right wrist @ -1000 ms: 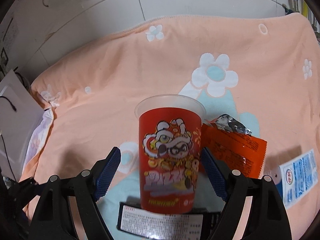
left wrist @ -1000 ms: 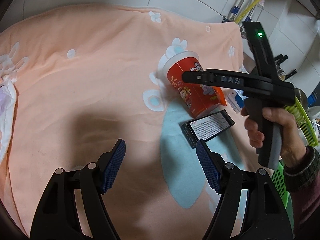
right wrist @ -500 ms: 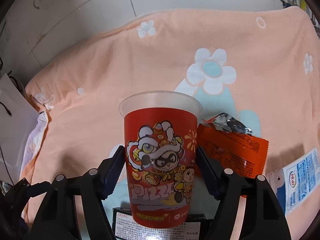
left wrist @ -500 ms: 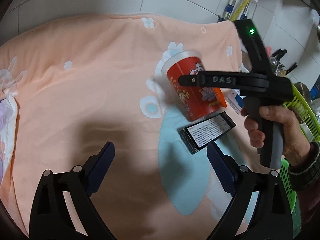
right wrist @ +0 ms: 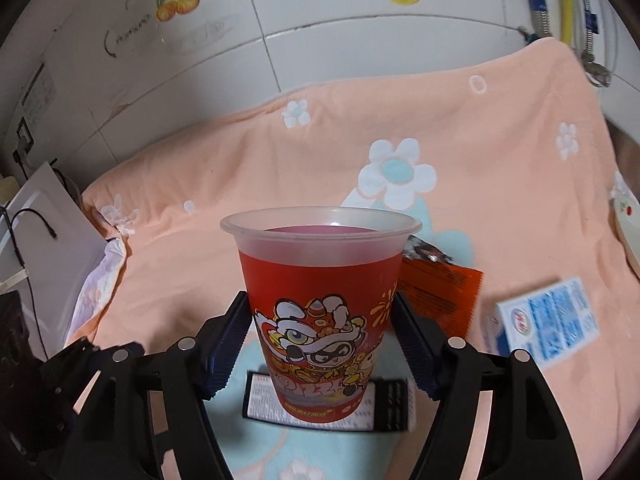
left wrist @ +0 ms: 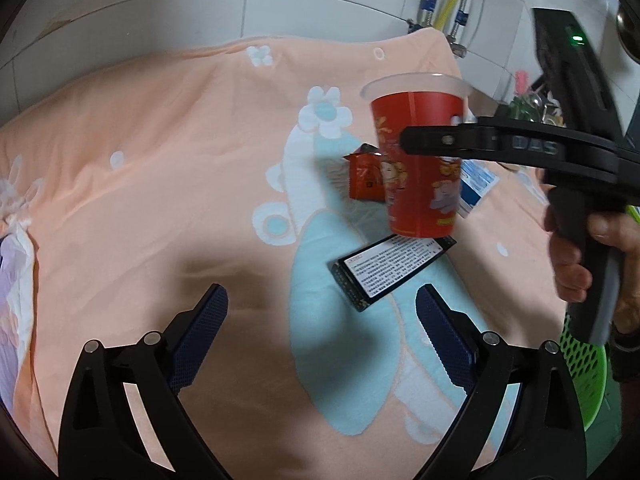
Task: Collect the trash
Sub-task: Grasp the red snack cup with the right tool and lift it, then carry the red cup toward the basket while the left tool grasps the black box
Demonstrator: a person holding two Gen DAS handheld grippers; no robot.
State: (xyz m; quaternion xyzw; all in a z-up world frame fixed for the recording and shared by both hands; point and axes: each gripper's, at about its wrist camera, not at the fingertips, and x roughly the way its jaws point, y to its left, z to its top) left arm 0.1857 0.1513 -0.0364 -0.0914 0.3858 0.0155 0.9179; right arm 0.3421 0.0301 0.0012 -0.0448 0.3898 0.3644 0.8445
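A red cartoon-printed plastic cup (right wrist: 320, 304) (left wrist: 418, 168) hangs upright above the peach flowered blanket (left wrist: 160, 168), with my right gripper (right wrist: 322, 344) shut on its sides. Under it lie a black box with a white label (left wrist: 390, 270) (right wrist: 260, 398), an orange snack wrapper (left wrist: 364, 178) (right wrist: 438, 292) and a blue-and-white carton (right wrist: 548, 322) (left wrist: 476, 182). My left gripper (left wrist: 322, 334) stands open and empty over the blanket, near the black box. A hand (left wrist: 580, 256) holds the right gripper's handle at the right of the left wrist view.
A green perforated basket (left wrist: 582, 364) stands at the blanket's right edge. White tiled wall (right wrist: 320, 40) with fruit stickers runs behind, with pipes (left wrist: 452, 4) at the far right. A white bag (right wrist: 44, 220) and crumpled tissue (left wrist: 16, 320) lie at the left.
My right gripper closed on the cup and lifted it off the blanket, baring the orange wrapper. My left gripper's jaws spread wider and it drew back a little.
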